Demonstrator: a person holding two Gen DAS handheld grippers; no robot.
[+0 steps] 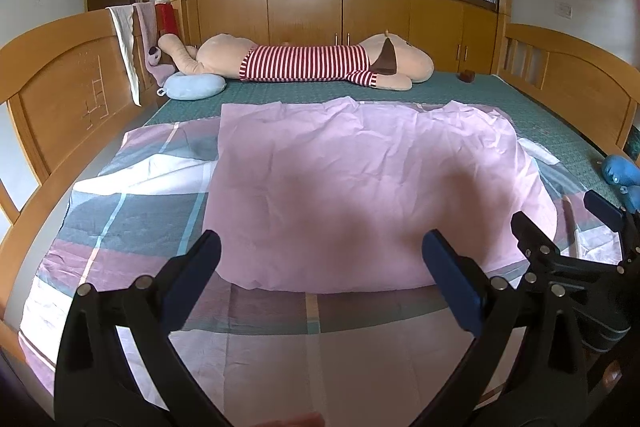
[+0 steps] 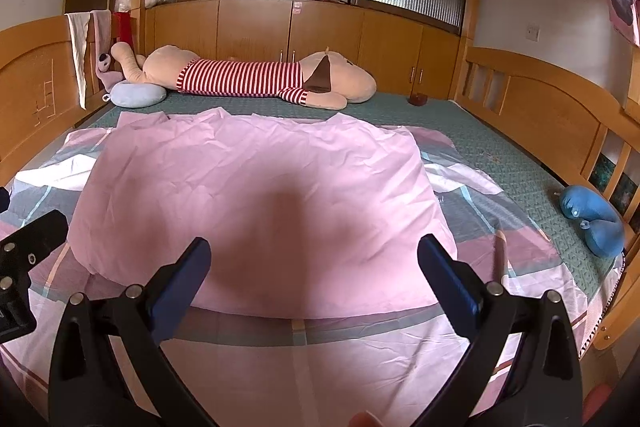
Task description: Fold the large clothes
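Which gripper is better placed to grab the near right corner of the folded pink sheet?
Right. The right gripper hovers open, and the folded pink sheet's near right corner lies beside its right jaw. The left gripper, also open, sits further left.

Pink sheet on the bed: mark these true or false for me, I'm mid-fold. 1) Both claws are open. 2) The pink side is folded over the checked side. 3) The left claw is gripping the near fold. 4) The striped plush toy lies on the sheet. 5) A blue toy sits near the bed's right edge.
1) True: the left claw and right claw both stand wide open.
2) True: the pink sheet lies folded over its checked side.
3) False: it holds nothing and hovers at the near fold.
4) False: the plush toy lies beyond the sheet, on the green mattress.
5) True: the blue toy is there.
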